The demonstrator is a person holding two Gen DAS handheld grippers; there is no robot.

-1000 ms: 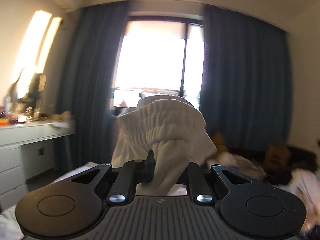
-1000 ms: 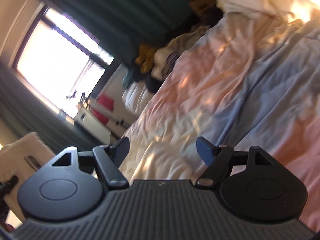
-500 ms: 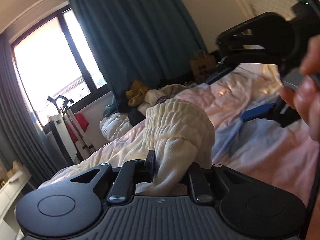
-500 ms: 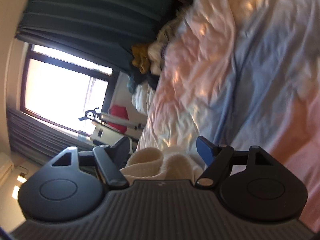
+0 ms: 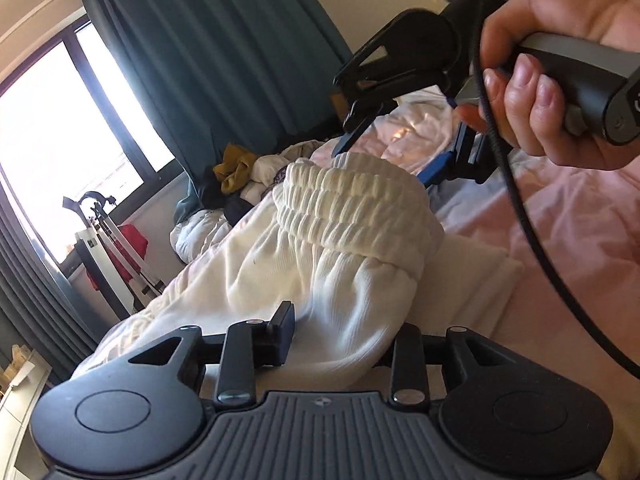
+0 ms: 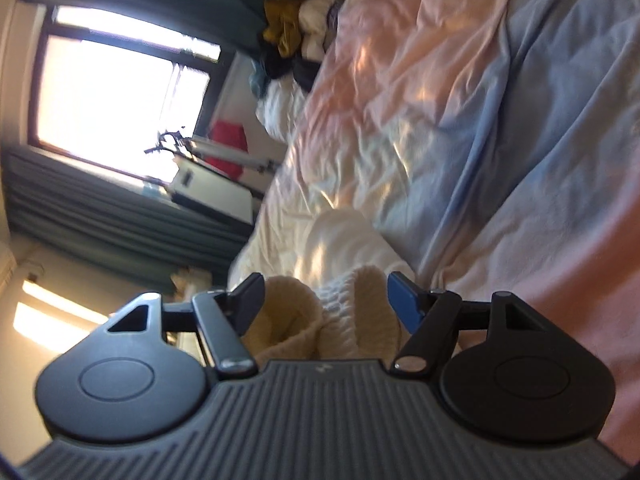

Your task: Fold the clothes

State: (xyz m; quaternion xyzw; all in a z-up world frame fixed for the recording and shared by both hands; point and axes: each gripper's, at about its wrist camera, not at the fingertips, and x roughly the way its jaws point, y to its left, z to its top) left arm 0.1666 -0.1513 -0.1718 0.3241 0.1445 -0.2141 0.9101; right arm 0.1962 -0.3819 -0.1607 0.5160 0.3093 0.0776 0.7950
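left gripper [image 5: 340,344]: jaws pinch a fold of the white garment [image 5: 344,248]
right gripper [image 6: 326,304]: jaws spread, ribbed waistband [image 6: 344,312] bunched between them, not clamped
garment: held up above pink-and-blue bedding [image 6: 500,128]
right hand [image 5: 560,80]: grips handle, upper right of left view

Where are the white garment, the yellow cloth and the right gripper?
garment [image 5: 352,208]: left wrist view, on its ribbed elastic band.
yellow cloth [image 5: 236,168]: left wrist view, on its crumpled middle, in the far pile.
right gripper [image 6: 326,300]: right wrist view, midway between its fingertips.
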